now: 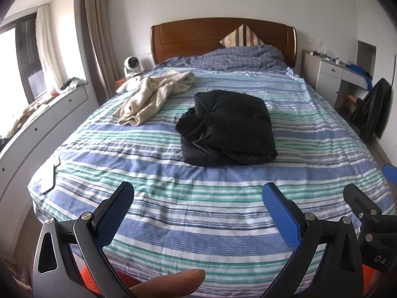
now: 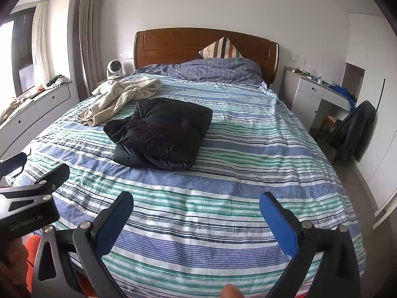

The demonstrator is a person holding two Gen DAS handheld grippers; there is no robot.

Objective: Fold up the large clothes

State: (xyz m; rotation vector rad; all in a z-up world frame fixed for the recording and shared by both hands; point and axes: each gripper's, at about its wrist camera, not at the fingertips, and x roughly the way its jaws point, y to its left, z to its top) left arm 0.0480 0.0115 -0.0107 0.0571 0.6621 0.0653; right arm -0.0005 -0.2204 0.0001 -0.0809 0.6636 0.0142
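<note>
The black puffy quilted jacket point(image 1: 227, 129), folded into a squarish bundle, is lying mid-frame on the blue, green and white striped bed cover point(image 1: 198, 211), well ahead of both tools. The left gripper point(image 1: 198, 198) and the right gripper point(image 2: 196, 206) are hovering at the bottom edge, jaws spread wide and holding nothing. The jacket's slightly longer axis is running toward the wooden headboard point(image 1: 223, 34); neither gripper looks clearly nearer it. A crumpled cream fleece garment point(image 1: 153, 94), upper left, probably comes next; its long axis is slanting toward the lower left, nearer the left gripper.

Striped bed point(image 1: 173, 218), wooden headboard point(image 1: 188, 39), fan point(image 1: 133, 65)
</note>
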